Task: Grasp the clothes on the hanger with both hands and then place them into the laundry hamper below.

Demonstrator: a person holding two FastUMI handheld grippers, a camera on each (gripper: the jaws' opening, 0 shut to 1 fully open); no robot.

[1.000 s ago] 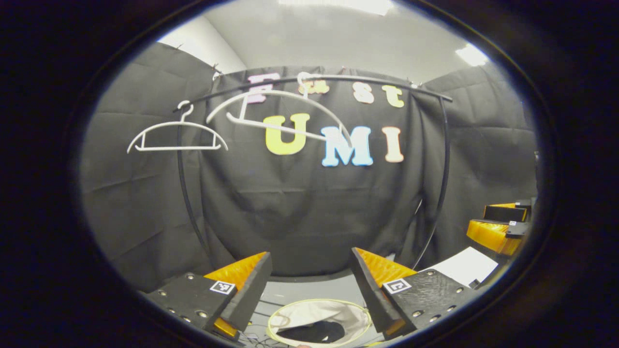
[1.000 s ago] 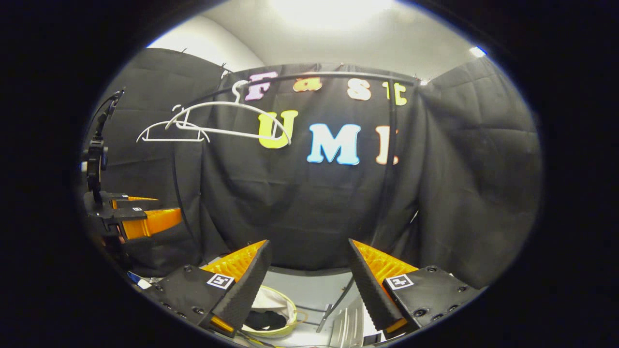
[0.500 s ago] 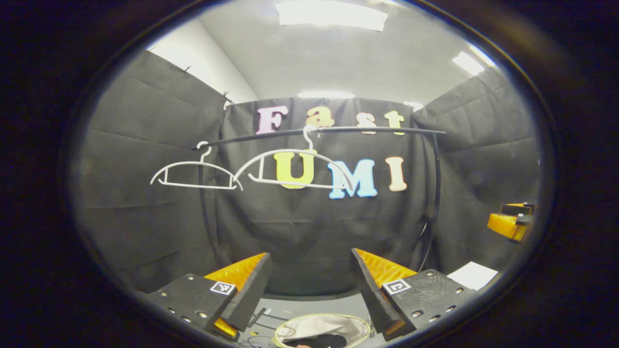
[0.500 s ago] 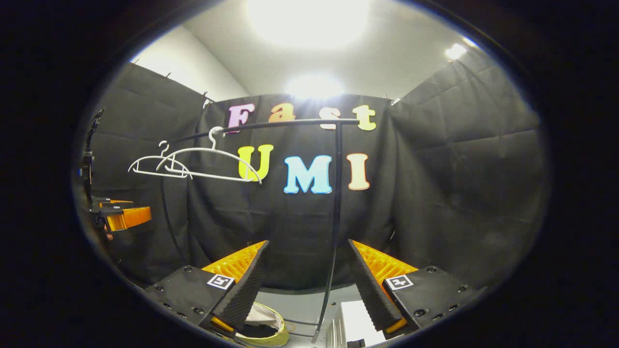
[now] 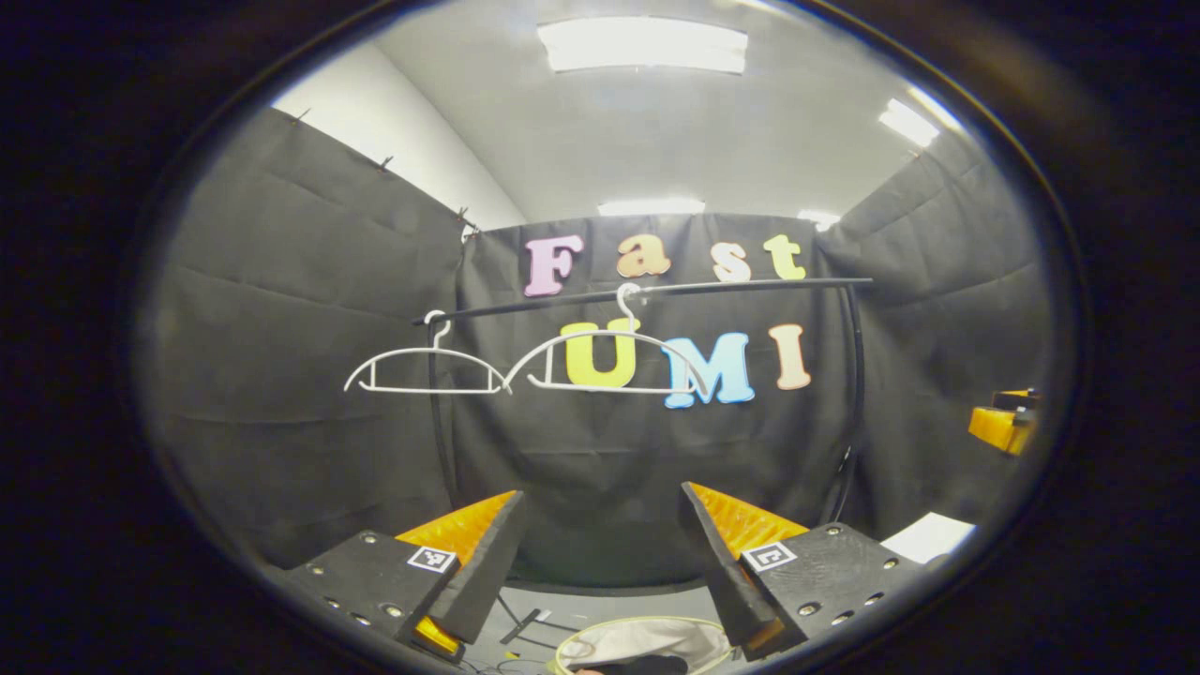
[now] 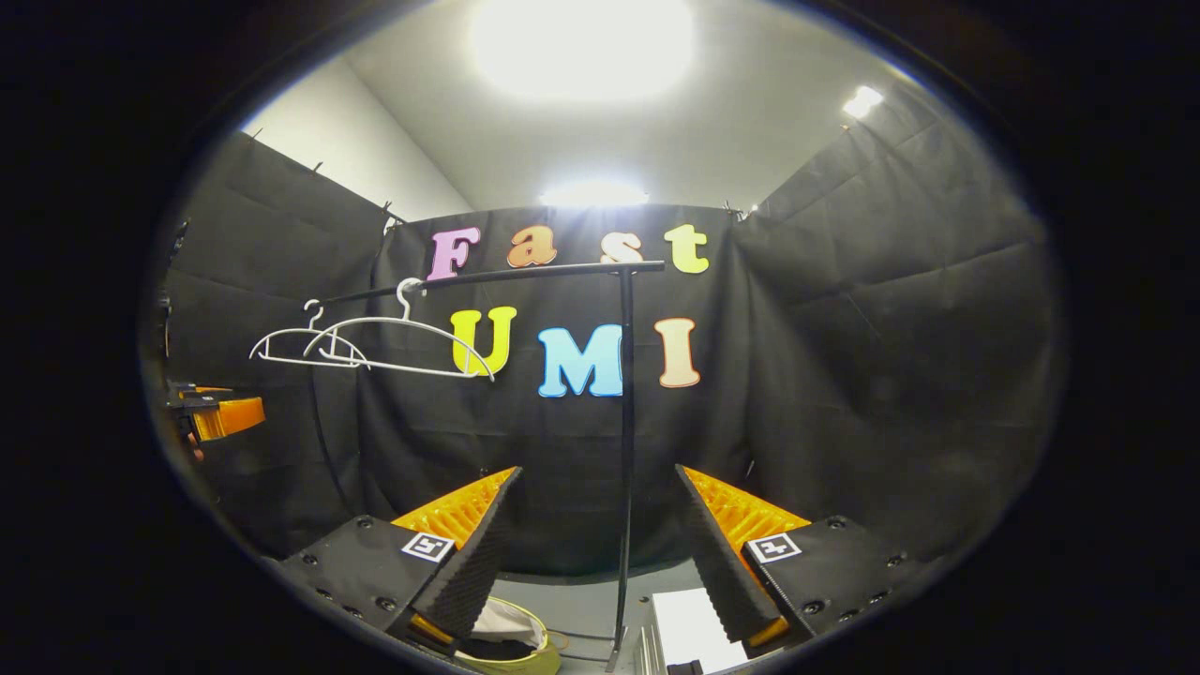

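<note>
Two bare white hangers point(image 5: 427, 370) point(image 5: 614, 361) hang on the black rail point(image 5: 656, 289) in the left gripper view. In the right gripper view the hangers point(image 6: 305, 345) point(image 6: 403, 337) hang on that rail point(image 6: 506, 275) at upper left. The laundry hamper point(image 5: 647, 621) sits on the floor below, with a dark garment point(image 5: 647, 664) inside. In the right gripper view the hamper point(image 6: 542, 649) and its dark garment point(image 6: 483, 649) sit at the bottom. My left gripper point(image 5: 602, 493) is open and holds nothing. My right gripper point(image 6: 596, 471) is open and holds nothing.
The rack's upright post point(image 6: 625, 450) stands straight ahead in the right gripper view, with a white sheet point(image 6: 689, 630) on the floor beside it. The other gripper shows far right point(image 5: 1003, 424) in the left gripper view and far left point(image 6: 220, 414) in the right gripper view.
Both cameras have tipped up and drawn back: rail and hangers sit lower and smaller, more ceiling shows, and the hamper has slid to the bottom edge. Both grippers stay open.
</note>
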